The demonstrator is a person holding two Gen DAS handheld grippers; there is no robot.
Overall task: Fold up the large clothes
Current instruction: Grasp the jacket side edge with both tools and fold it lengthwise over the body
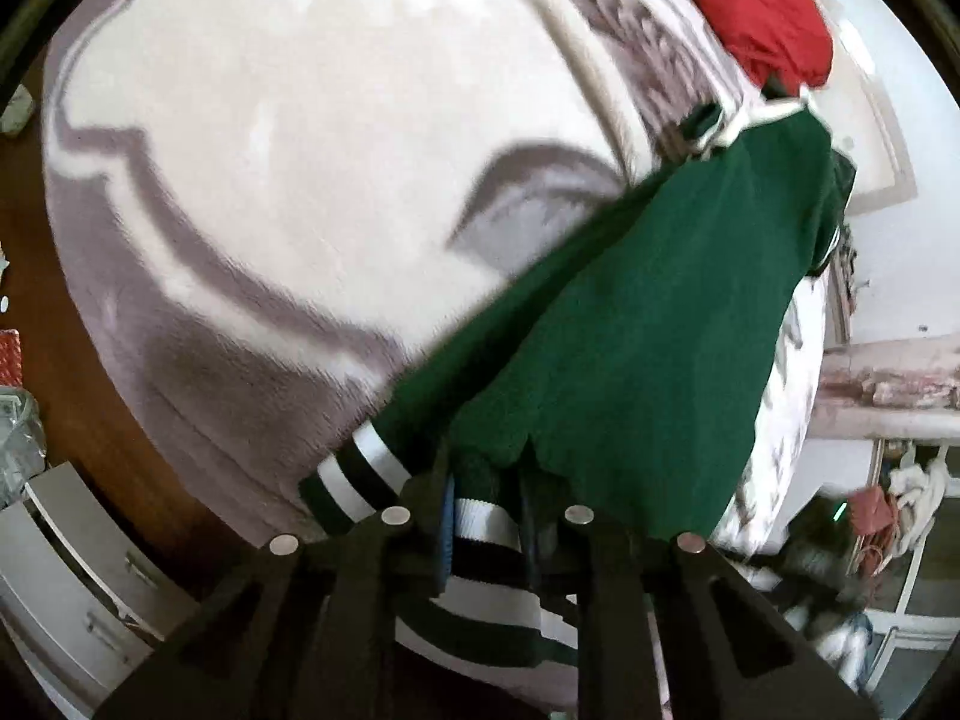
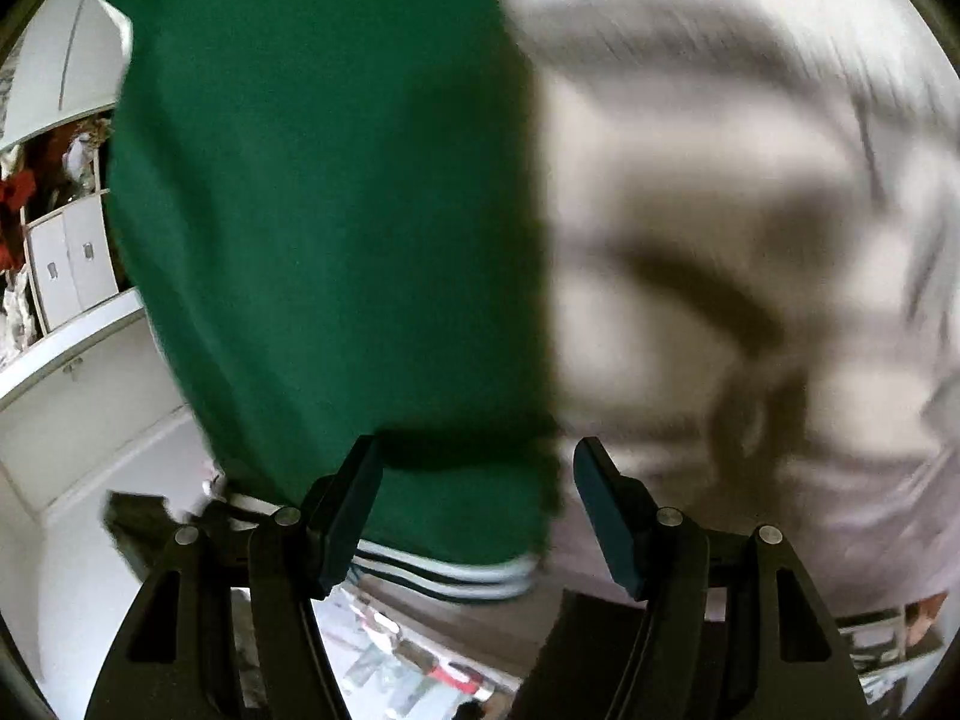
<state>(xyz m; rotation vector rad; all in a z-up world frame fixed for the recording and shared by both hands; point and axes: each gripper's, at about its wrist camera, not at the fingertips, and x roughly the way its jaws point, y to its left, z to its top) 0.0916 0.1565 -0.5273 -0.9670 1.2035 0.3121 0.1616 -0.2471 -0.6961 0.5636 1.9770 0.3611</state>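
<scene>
A dark green knit sweater (image 1: 630,324) with a soft, slightly fuzzy weave lies stretched over a plush blanket (image 1: 288,138) that is cream with wavy grey-mauve bands. Its ribbed hem (image 1: 486,534) carries white and near-black stripes, and a similar striped cuff (image 1: 354,474) sticks out just beside it. The left gripper (image 1: 487,519) has its black fingers nearly pressed together, pinching the striped hem, the green cloth bunching above the pads. At the far end of the sweater a white-edged collar (image 1: 750,120) shows, and beyond it lies a crumpled red cloth (image 1: 762,6).

In the right wrist view the picture is blurred. The right gripper (image 2: 478,501) stands spread, its flat dark pads (image 2: 351,516) apart on either side of the sweater's (image 2: 324,210) lower edge, not pressing on it; the striped hem (image 2: 444,570) shows just below.

White cabinets (image 2: 72,264) with small metal handles stand at the side, shelves above them stuffed with mixed cloth, too blurred to tell apart
</scene>
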